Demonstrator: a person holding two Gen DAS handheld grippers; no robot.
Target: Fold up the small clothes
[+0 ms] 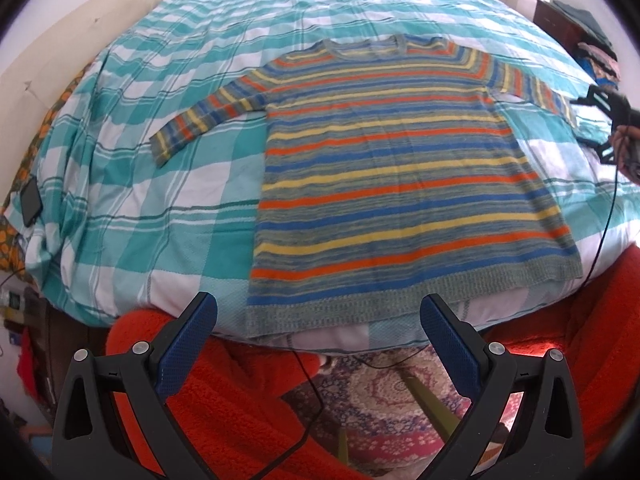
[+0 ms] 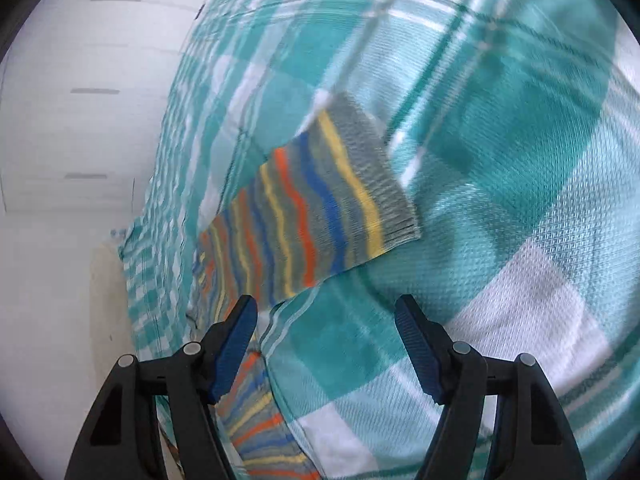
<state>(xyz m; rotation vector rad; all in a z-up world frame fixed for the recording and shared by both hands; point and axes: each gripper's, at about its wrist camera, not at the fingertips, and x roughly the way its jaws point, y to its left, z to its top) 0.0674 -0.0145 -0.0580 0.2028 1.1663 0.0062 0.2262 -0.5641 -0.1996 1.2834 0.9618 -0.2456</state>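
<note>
A small striped sweater (image 1: 384,172) in grey, blue, orange and yellow lies flat on the teal-and-white checked bedspread (image 1: 160,168), neck far, hem near, both sleeves spread out. My left gripper (image 1: 318,316) is open and empty, hovering just short of the hem at the bed's near edge. My right gripper (image 2: 326,312) is open and empty above the sweater's right sleeve (image 2: 320,208), close to its grey cuff; it also shows at the right edge of the left wrist view (image 1: 608,120).
A phone (image 1: 30,202) lies on the bed's left edge. A red blanket (image 1: 224,392) and a patterned rug (image 1: 384,396) lie below the near edge, with a black cable (image 1: 316,396). White drawers (image 2: 80,92) stand beyond the bed. Clothes pile at far right (image 1: 596,56).
</note>
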